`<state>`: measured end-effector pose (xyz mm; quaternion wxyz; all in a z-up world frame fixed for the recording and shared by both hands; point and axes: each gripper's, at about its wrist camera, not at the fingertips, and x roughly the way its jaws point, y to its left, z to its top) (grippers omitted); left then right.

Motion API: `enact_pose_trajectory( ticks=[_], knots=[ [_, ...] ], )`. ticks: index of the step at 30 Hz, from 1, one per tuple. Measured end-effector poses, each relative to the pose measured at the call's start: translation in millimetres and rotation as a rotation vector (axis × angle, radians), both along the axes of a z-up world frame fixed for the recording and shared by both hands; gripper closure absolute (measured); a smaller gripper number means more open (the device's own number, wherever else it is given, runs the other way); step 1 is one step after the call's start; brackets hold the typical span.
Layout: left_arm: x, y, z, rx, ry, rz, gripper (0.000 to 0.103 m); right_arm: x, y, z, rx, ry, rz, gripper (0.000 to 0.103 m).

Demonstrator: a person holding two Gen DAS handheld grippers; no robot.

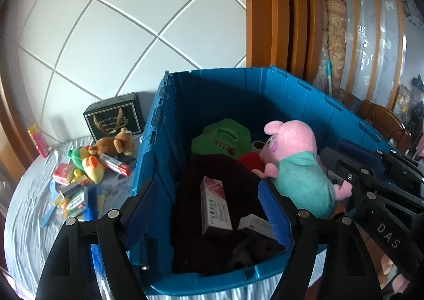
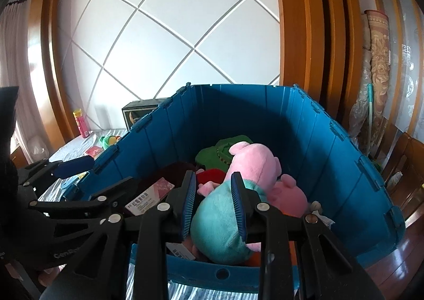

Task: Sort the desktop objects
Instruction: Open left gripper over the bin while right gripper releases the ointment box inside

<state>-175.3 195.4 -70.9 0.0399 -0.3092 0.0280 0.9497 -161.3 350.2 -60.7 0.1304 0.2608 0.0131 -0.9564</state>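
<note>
The right gripper [image 2: 213, 203] is closed on the plush pig [image 2: 238, 194]: its two blue pads are pressed into the teal body from either side, low over the near end of the blue crate [image 2: 344, 167]. The pig's long axis runs away from the fingers, pink head toward the far wall, legs toward the near rim. It cannot be told whether the pig hangs free or already rests on the things beneath it.

The left gripper [image 1: 209, 209] is held wide open with nothing between its pads. One pad is seen outside the crate's left wall, the other inside, beside the pig's teal flank. Below and between them, inside the crate, a pink and white box [image 1: 214, 207] stands on a dark cloth [image 1: 212, 167], with a green toy [image 1: 221, 139] lying farther back.

The things not yet sorted lie on the tablecloth [image 1: 26, 207] to the left of the crate, well apart from the right gripper: a brown plush bear [image 1: 116, 142], a green and yellow plush toy [image 1: 87, 164], several small boxes [image 1: 116, 164] and a blue comb [image 1: 49, 213]. The empty left gripper is judged the nearer to that pile, which lies left and ahead of its fingers, past the crate wall. The coming move is judged to turn on that: the pig released into the crate by the right, the pile reached by the left.
</note>
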Motion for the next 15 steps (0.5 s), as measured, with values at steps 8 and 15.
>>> enact_pose_trajectory(
  ticks=[8, 15],
  knots=[
    [11, 0, 0, 0.006, 0.001, -0.012, 0.022, 13, 4, 1, 0.004, 0.003, -0.029, 0.076],
    [20, -9, 2, 0.013, 0.008, -0.005, 0.021, 16, 0, 0, 0.007, -0.008, -0.039, 0.076]
  ],
)
